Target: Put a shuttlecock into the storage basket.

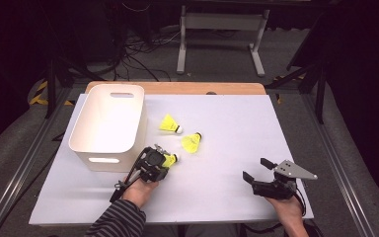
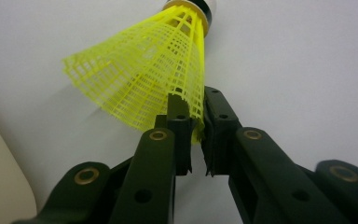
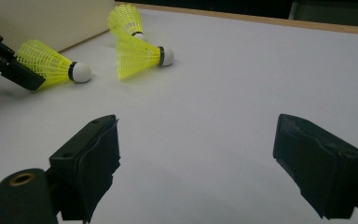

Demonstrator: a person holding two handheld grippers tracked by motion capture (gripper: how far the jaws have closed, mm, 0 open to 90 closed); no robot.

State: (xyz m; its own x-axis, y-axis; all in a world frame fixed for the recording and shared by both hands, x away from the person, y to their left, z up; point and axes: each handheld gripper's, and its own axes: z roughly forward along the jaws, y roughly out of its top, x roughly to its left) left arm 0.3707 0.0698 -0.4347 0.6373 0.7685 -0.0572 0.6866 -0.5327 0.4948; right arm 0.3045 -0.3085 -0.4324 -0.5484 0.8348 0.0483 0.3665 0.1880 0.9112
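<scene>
Left gripper (image 2: 193, 133): jaws pinched the skirt edge of a yellow shuttlecock (image 2: 144, 74) lying on the bench (image 1: 227, 148), just beside the white bin (image 1: 109, 123), probably to lift it in.
Right gripper (image 1: 259, 170): jaws wide, empty, resting well apart.
Other shuttlecocks: one (image 1: 170, 124) and another (image 1: 191, 143) lay nearby, likely awaiting pickup.

A lab: black curtains, floor cables (image 1: 138, 49), metal-framed table (image 1: 227, 128).
</scene>
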